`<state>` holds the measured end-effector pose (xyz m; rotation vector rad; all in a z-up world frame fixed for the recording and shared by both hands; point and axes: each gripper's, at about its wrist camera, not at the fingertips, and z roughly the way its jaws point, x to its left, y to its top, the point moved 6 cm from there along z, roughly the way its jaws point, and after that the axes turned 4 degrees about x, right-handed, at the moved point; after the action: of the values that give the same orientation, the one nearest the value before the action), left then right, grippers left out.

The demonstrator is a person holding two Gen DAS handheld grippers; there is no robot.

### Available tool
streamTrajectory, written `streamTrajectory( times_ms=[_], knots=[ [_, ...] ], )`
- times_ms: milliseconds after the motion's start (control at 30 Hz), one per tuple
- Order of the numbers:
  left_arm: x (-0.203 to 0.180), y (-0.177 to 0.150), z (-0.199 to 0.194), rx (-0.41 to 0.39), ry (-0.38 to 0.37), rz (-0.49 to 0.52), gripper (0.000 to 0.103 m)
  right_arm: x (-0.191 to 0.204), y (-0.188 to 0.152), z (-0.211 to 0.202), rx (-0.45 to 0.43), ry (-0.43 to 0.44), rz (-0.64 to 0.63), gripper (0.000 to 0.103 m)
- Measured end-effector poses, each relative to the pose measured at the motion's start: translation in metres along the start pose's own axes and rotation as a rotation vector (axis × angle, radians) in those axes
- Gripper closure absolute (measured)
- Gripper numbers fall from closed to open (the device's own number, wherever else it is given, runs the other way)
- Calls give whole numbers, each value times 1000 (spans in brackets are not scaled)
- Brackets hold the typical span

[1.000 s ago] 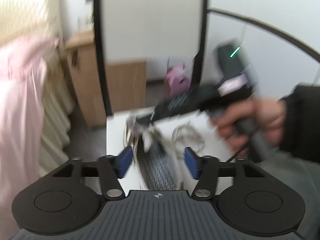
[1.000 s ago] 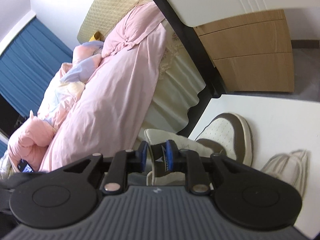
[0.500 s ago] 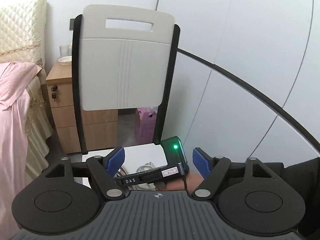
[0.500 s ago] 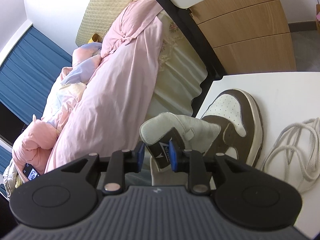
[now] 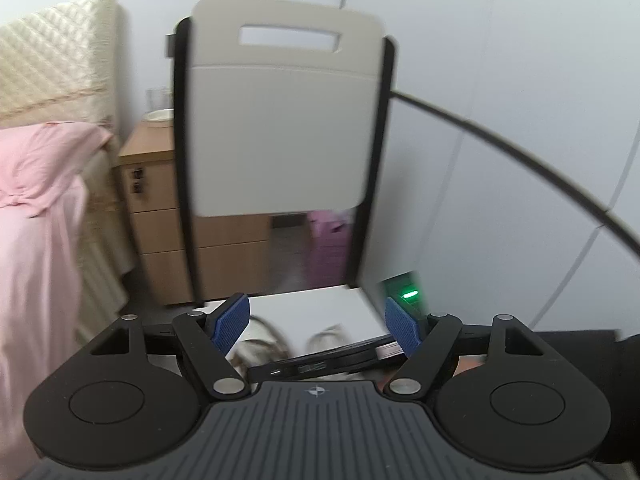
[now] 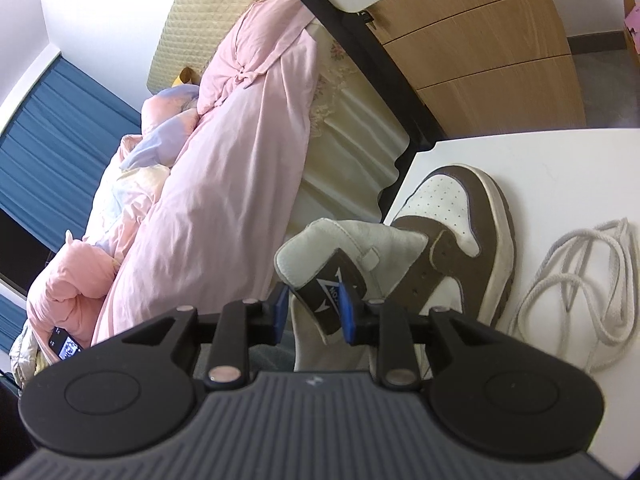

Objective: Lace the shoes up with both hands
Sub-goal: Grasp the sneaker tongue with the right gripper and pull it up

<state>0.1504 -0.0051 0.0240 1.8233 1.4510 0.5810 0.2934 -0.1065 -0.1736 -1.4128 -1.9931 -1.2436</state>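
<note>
A brown and white sneaker (image 6: 460,220) lies on the white table (image 6: 560,168) near its left edge. Its pale tongue (image 6: 360,244) with a brown label is pulled up, and my right gripper (image 6: 314,312) is shut on it. A loose white lace (image 6: 576,280) lies coiled on the table right of the shoe. My left gripper (image 5: 317,322) hangs open above the table with nothing between its blue pads. Below it I see the right gripper's body with a green light (image 5: 410,293) and blurred pale shapes.
A white chair back (image 5: 280,120) with a black frame stands behind the table. A wooden drawer unit (image 5: 160,240) and a bed with pink covers (image 6: 220,160) are to the left. A pink bag (image 5: 328,248) sits on the floor. A black cable (image 5: 520,160) arcs across at right.
The left gripper has risen, so its view went from the shoe to the chair back. The right gripper kept hold of the tongue and sank a little; more of the lace shows.
</note>
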Motion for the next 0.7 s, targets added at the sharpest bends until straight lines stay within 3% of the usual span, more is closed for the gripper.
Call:
streamTrajectory(
  times_ms=[133,367,700],
  knots=[
    [16,-26,22,-12,56,-32,25,-3,-2,-4,-9,12,2,72],
    [40,-86,71,42,100,-88,25,-5,-5,-15,-47,3,11,72],
    [55,-105,104,56,118,-79,27,1,3,-39,-100,-51,22,72]
  ],
)
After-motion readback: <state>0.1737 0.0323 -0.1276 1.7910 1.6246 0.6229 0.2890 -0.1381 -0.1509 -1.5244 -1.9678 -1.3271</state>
